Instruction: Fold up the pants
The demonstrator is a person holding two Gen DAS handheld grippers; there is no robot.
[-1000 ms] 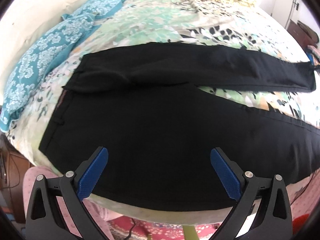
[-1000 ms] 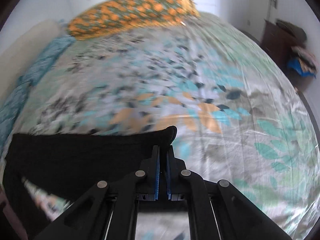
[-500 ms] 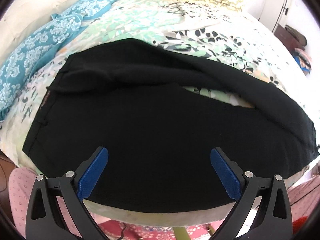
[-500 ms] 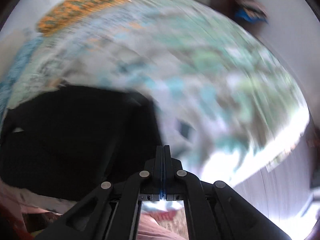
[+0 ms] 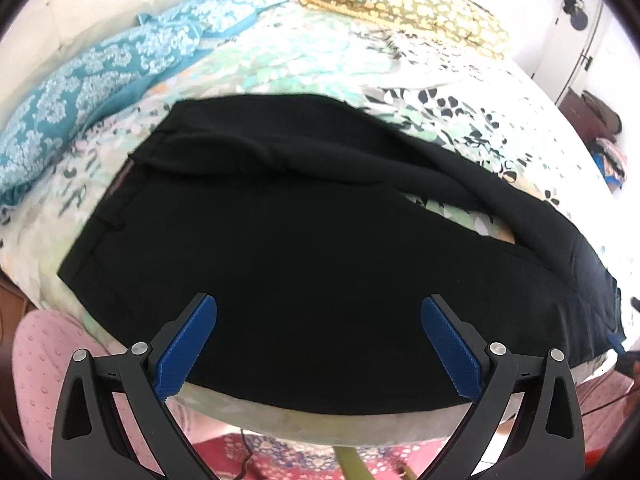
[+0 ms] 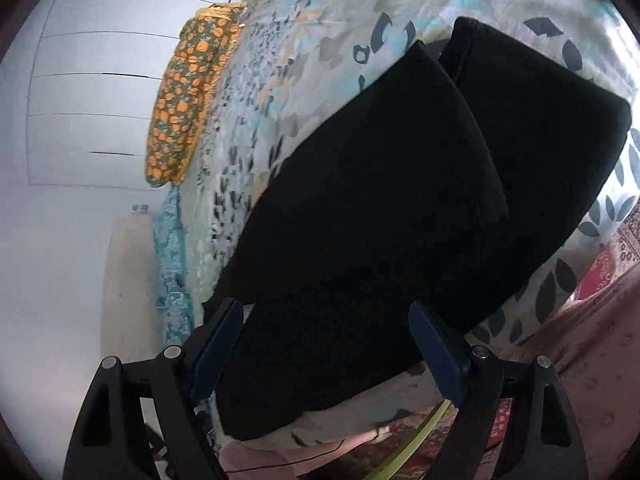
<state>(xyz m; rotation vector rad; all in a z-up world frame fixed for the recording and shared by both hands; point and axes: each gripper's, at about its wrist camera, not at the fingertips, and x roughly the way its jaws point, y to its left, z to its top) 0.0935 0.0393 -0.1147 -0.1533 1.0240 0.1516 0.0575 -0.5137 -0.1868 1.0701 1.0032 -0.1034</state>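
Black pants (image 5: 304,240) cover the bedsheet (image 5: 328,60); hems lie beyond the left view.

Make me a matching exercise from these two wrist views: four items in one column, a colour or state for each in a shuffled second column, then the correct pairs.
Items
1. black fabric pants
2. long patterned bolster pillow
3. crumpled floral cloth
4. left gripper

States
A. teal with white print, bunched at the bed's far left
B. jaws wide apart, holding nothing
C. spread on the leaf-print bedsheet, far leg pulled partly over the near one
D. olive with orange blossoms, at the head of the bed

Pairs: 1-C, 2-D, 3-A, 4-B
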